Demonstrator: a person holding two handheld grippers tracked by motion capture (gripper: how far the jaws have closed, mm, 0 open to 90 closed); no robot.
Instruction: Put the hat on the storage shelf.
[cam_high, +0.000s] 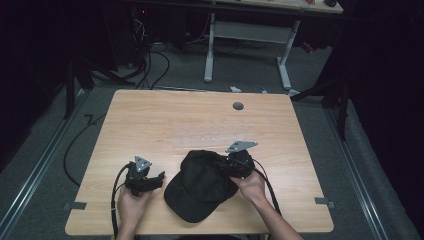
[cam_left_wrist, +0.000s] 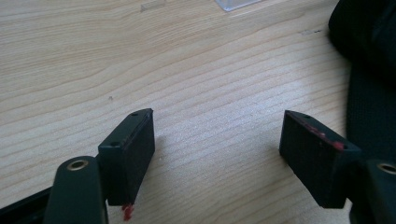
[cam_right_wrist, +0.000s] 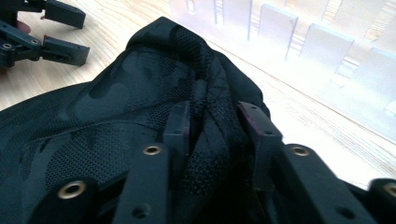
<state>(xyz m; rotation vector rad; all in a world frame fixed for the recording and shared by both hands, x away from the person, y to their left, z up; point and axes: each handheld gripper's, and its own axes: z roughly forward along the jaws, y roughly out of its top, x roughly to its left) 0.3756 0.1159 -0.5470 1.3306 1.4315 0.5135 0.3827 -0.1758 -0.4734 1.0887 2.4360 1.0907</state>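
Note:
A black cap (cam_high: 200, 185) with camouflage and mesh panels lies on the wooden table (cam_high: 150, 115) near the front edge, brim toward the person. My right gripper (cam_high: 226, 166) reaches in from the cap's right side. In the right gripper view its jaws pinch a bunched fold of the cap's mesh crown (cam_right_wrist: 116, 102), with the right gripper (cam_right_wrist: 212, 112) shut on it. My left gripper (cam_high: 156, 180) rests just left of the cap. Its jaws stand wide apart over bare wood, so the left gripper (cam_left_wrist: 217, 116) is open, and the cap's edge (cam_left_wrist: 369, 70) lies to its right.
A clear plastic slotted rack (cam_high: 210, 140) lies flat just beyond the cap, bright in the right gripper view (cam_right_wrist: 303, 42). A grey cable hole (cam_high: 238, 106) sits near the table's far edge. Tape marks (cam_high: 324, 201) flag the front corners. Cables trail off the front edge.

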